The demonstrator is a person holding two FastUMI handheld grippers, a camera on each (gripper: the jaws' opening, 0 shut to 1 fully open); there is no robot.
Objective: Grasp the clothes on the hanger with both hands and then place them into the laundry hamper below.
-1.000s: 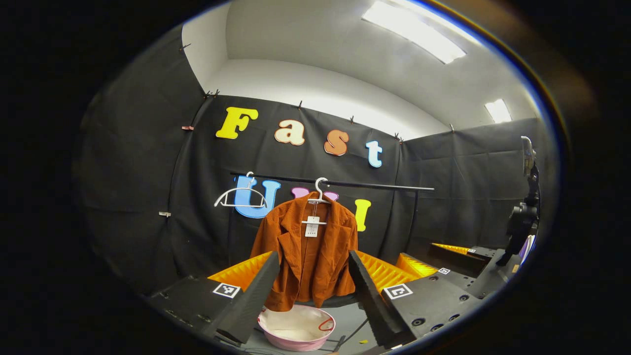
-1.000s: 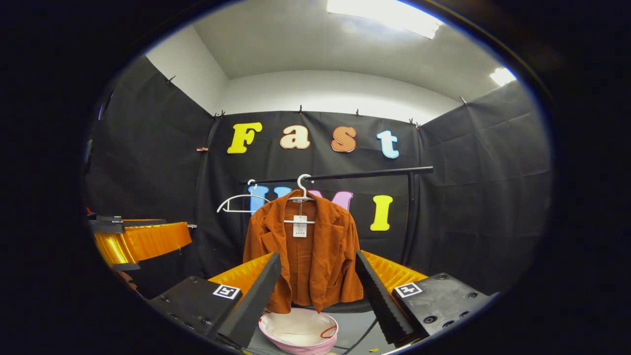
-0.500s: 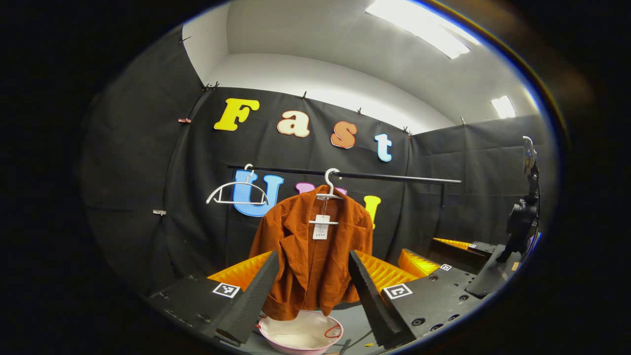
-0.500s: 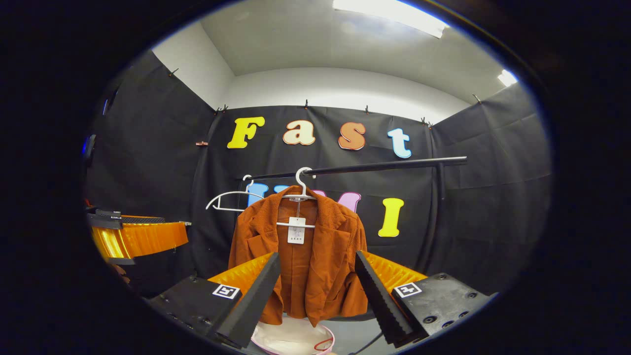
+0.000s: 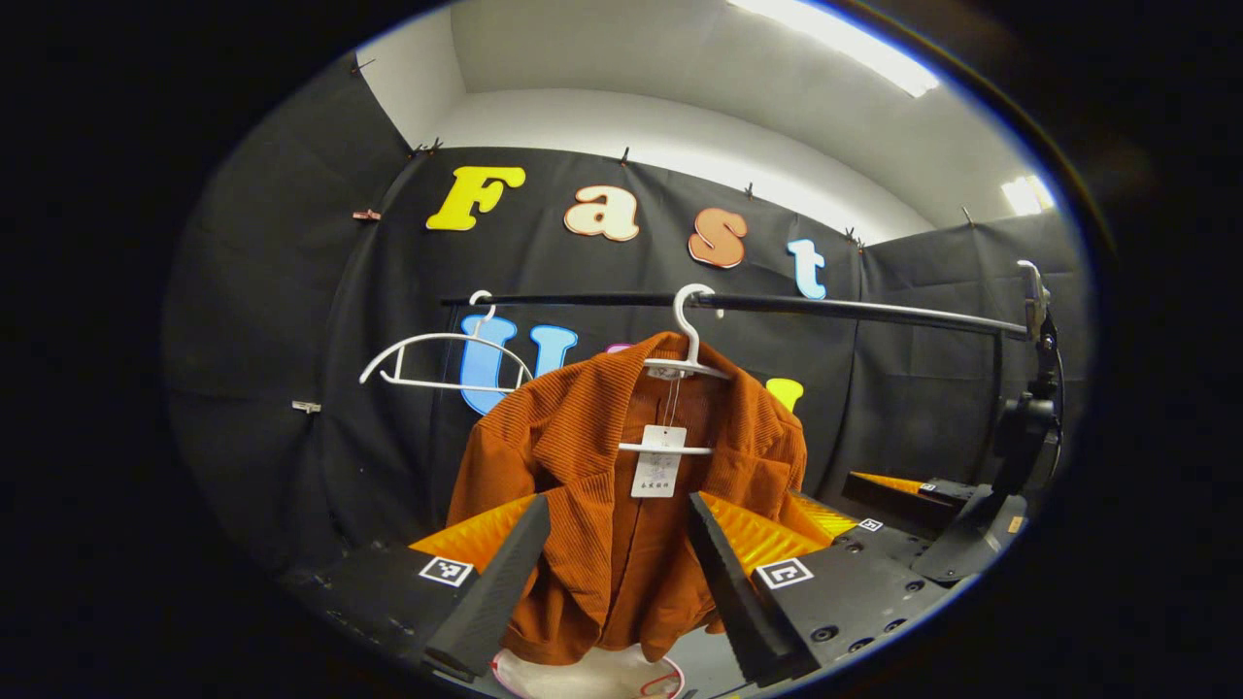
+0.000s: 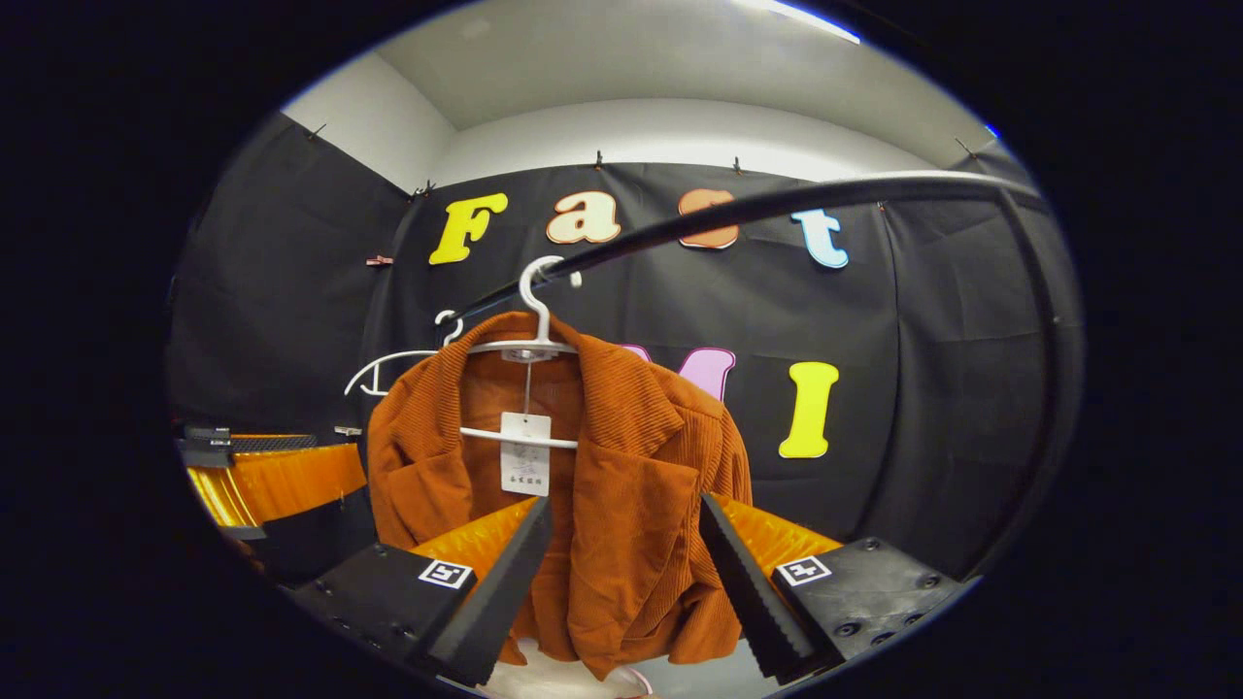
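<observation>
The left gripper (image 5: 610, 573) has its jaws spread wide and grips nothing; straight ahead between its fingers hangs the orange jacket (image 5: 592, 505), close but not touched. The right gripper (image 6: 621, 573) is likewise spread and free, and the jacket (image 6: 621, 505) hangs dead ahead of it too, looming a shade larger, so I judge the right the nearer, though only slightly. The jacket sits on a white hanger (image 5: 685, 364) hooked over the black rail (image 5: 855, 311), its long axis running straight down, its hem just above the pink-rimmed hamper (image 5: 670, 675) at the bottom edge. An empty hanger (image 5: 442, 354) hangs farther toward the rail's left end, well apart. The coming grasp turns on each gripper going forward and a little outward to a shoulder or side of the cloth, likely lifting it clear of the hanger before lowering.
</observation>
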